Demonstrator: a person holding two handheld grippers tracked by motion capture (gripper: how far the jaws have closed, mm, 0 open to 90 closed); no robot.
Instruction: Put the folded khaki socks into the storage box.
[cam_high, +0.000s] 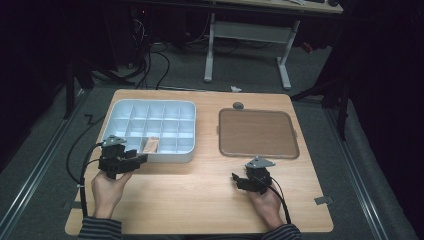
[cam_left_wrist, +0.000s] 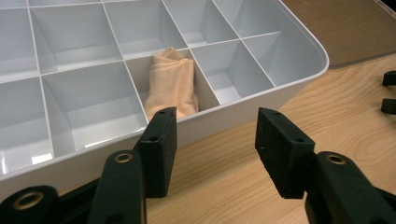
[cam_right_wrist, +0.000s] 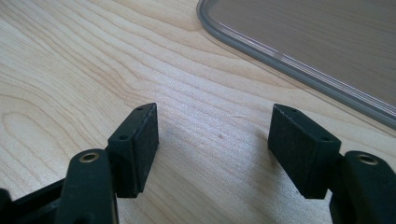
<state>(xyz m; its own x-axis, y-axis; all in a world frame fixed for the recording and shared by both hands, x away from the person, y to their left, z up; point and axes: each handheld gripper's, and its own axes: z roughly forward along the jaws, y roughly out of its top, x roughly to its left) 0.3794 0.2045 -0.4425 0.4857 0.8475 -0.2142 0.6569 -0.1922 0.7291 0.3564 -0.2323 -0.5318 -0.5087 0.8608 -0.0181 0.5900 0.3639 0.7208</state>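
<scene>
A white compartment tray (cam_high: 186, 107) (cam_left_wrist: 299, 79) stands at the table's left. A folded peach cloth (cam_high: 151, 145) (cam_left_wrist: 172, 84) lies in a front-row compartment. My left gripper (cam_high: 142, 159) (cam_left_wrist: 215, 140) hovers just in front of the tray's near wall, open, nothing between its pads. The cloth sits past the jaws, inside the tray. My right gripper (cam_high: 235, 179) (cam_right_wrist: 212, 149) rests low over bare wood at the table's right, open and empty. A flat clear lid (cam_high: 257, 132) (cam_right_wrist: 327, 51) lies beyond it.
The wooden table (cam_high: 200, 195) has bare wood between the two hands. The other compartments of the tray hold nothing. A small grey disc (cam_high: 238, 105) lies behind the lid. A desk frame and cables stand on the floor beyond the table.
</scene>
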